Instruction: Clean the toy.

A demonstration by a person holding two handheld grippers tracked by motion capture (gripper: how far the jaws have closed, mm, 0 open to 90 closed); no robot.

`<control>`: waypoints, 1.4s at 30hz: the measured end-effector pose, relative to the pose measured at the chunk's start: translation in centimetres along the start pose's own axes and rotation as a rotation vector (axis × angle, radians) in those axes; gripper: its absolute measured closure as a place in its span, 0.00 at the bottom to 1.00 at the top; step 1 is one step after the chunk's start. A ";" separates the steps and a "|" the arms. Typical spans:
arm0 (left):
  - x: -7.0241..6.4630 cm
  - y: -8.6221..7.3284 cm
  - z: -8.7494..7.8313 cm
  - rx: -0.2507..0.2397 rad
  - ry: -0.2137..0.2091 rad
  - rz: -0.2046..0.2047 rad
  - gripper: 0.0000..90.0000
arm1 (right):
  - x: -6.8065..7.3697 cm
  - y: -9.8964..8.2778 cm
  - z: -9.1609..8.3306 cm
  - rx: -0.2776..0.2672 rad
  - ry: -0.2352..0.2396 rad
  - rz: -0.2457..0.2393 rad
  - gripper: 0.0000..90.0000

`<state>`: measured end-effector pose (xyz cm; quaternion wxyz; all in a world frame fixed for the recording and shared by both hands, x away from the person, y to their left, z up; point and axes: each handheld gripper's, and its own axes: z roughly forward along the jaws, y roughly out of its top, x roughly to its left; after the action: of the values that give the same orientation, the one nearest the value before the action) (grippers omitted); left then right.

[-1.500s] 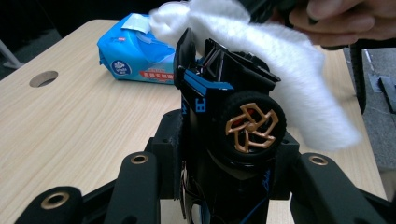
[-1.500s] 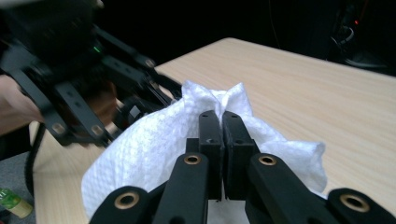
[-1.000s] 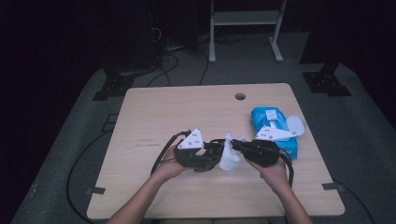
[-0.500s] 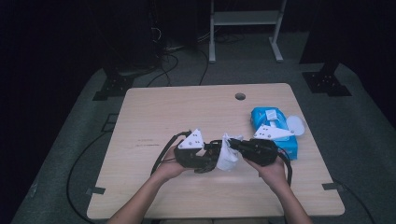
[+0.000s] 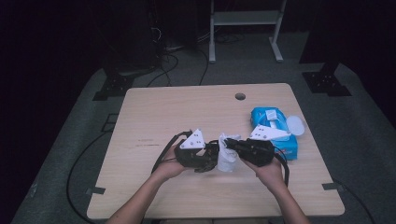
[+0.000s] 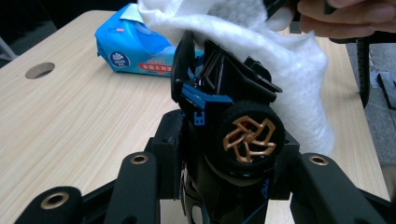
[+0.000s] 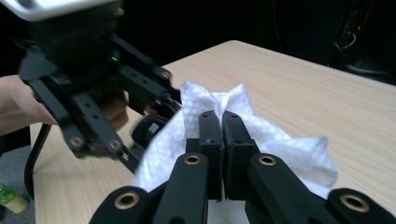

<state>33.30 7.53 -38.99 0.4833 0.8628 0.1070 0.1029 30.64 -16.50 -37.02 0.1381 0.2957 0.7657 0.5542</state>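
Observation:
A black toy car (image 6: 233,116) with blue trim and a gold-spoked wheel stands nose-up between the jaws of my left gripper (image 6: 229,154), which is shut on its body. My right gripper (image 7: 222,123) is shut on a bunched white wipe (image 7: 280,144). The wipe (image 6: 289,60) drapes over the far side and top of the car. From above, the two grippers meet at the table's front centre, left gripper (image 5: 205,156) and right gripper (image 5: 231,145) tip to tip, with the wipe (image 5: 227,161) hanging between them.
A blue pack of wipes (image 5: 273,123) lies right of the hands with its white lid flap open; it also lies beyond the car (image 6: 135,46). The wooden table (image 5: 177,112) has a round cable hole (image 5: 240,96) at the back. Cables trail from both grippers.
The wipe has shifted slightly against the car. Both hands stay almost where they were, and both grips are unchanged.

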 end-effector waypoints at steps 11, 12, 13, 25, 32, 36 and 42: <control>-0.1 -0.1 0.6 0.025 0.004 0.006 0.63 | 1.1 0.4 0.5 -0.005 0.032 -0.033 0.97; -0.1 -0.2 0.6 0.025 0.004 0.007 0.64 | 0.8 0.2 0.4 -0.004 0.027 -0.025 0.97; 0.0 -0.2 0.6 0.024 0.003 0.008 0.64 | 0.6 0.0 0.3 -0.002 0.022 -0.019 0.97; -0.1 0.1 1.5 0.027 -0.011 0.005 0.63 | -0.2 -0.7 -0.4 -0.002 0.001 0.013 0.97; -0.1 0.0 1.7 0.047 -0.010 0.014 0.63 | 0.1 -0.6 -0.3 0.009 0.005 -0.008 0.97; 0.1 -0.4 2.1 0.098 -0.019 0.028 0.63 | -0.4 -1.8 0.0 0.036 -0.007 0.015 0.97; 0.4 -0.3 3.2 0.116 -0.056 0.016 0.64 | -1.2 -3.2 -0.3 0.065 -0.027 0.052 0.97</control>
<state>34.54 5.23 -40.87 0.4342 0.8928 0.0923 0.0765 30.42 -18.11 -39.99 0.1242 0.3271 0.7736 0.5283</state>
